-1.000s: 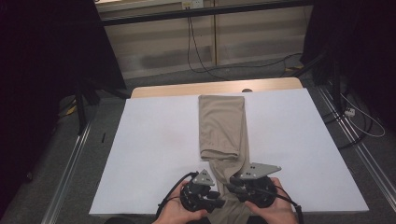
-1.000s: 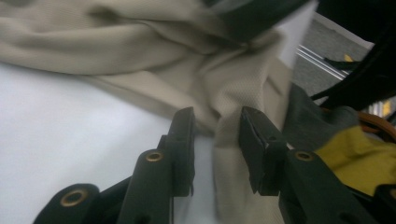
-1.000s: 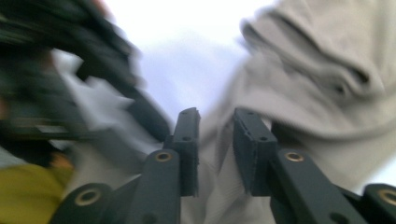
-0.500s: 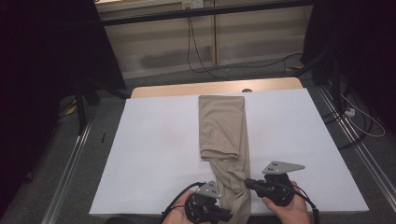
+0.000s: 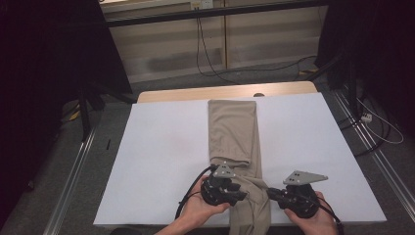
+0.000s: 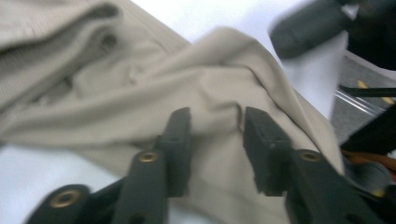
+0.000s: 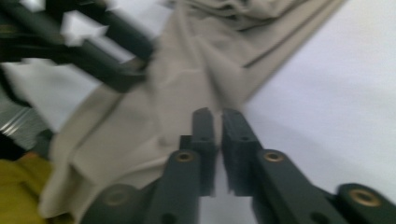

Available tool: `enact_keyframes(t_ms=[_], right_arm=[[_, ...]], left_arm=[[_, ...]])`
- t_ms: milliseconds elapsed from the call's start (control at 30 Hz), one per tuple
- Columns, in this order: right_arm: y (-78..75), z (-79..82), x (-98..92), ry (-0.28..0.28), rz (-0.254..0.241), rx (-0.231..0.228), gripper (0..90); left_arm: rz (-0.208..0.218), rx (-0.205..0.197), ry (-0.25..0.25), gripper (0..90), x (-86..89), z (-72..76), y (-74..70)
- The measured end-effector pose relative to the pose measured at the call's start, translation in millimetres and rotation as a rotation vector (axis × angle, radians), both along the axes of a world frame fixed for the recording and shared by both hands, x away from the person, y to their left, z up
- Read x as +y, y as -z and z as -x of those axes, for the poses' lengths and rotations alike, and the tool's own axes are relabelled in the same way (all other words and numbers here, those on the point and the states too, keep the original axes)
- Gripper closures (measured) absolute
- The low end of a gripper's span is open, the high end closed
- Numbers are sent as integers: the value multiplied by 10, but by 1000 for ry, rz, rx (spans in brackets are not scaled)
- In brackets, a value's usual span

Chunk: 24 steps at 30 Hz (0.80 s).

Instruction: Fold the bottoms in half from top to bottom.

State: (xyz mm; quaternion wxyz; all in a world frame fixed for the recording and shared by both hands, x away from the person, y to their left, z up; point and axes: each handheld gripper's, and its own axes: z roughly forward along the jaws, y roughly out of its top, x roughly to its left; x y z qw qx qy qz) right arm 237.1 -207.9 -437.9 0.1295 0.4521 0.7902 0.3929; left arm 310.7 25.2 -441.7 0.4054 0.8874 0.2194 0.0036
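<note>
The trousers [image 5: 234, 134] lay folded lengthwise mid-frame on the table [image 5: 161, 147], waist end bunched at the bottom edge, unfolded. My left gripper [image 6: 215, 135] had just been opening, jaws apart around a ridge of cloth; my right gripper [image 7: 217, 122] pinched the hem edge.

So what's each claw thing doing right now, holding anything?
Left gripper: jaws open, beige cloth bunched between them, not pinched.
Right gripper: nearly shut at the cloth's edge; a grip cannot be told.
</note>
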Motion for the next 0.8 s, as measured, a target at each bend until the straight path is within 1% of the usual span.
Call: enact_keyframes(t_ms=[67,100,133,167,200,233,267,300,333,367,400,433,467,500,533,567,600,633,667,733,800], right_arm=[[7,42,66,-37,-4,13,774],[17,63,96,-51,-5,23,756],[30,89,122,-69,-2,36,740],[50,113,144,-81,9,40,721],[73,137,164,-83,21,42,693],[99,151,178,-93,30,46,676],[128,157,194,-97,31,58,653],[157,156,210,-95,37,67,632],[180,155,232,-95,49,70,623],[184,159,250,-97,57,58,620],[179,160,264,-97,68,54,619],[177,161,272,-96,75,50,624],[178,165,276,-93,78,47,673],[175,171,280,-87,95,40,770],[169,173,274,-85,99,38,865],[162,168,257,-90,81,52,900],[154,164,242,-93,60,59,900],[140,166,235,-94,55,56,900],[119,174,233,-98,48,52,900],[69,192,236,-115,19,42,900],[28,216,247,-125,-4,32,900]], left_arm=[[-9,0,-7,600,-61,-25,24],[-10,-9,-8,598,-95,-31,41],[-19,-26,-11,598,-123,-37,62],[-26,-32,-21,604,-149,-39,88],[-34,-28,-31,618,-171,-43,117],[-34,-31,-36,665,-183,-42,146],[-36,-43,-46,726,-179,-39,154],[-37,-41,-48,803,-172,-46,153],[-30,-25,-52,879,-155,-58,144],[-23,-16,-58,889,-136,-66,132],[-19,-11,-51,893,-119,-72,119],[-11,-7,-52,894,-101,-75,106],[-3,5,-57,895,-84,-77,91],[6,9,-59,896,-65,-81,75],[14,15,-64,896,-42,-81,57],[21,21,-65,896,-13,-84,39],[23,24,-72,896,17,-81,16],[26,26,-73,896,47,-79,-7],[29,28,-76,896,84,-73,-37],[45,30,-84,896,168,-62,-104],[46,26,-90,896,263,-46,-176]])
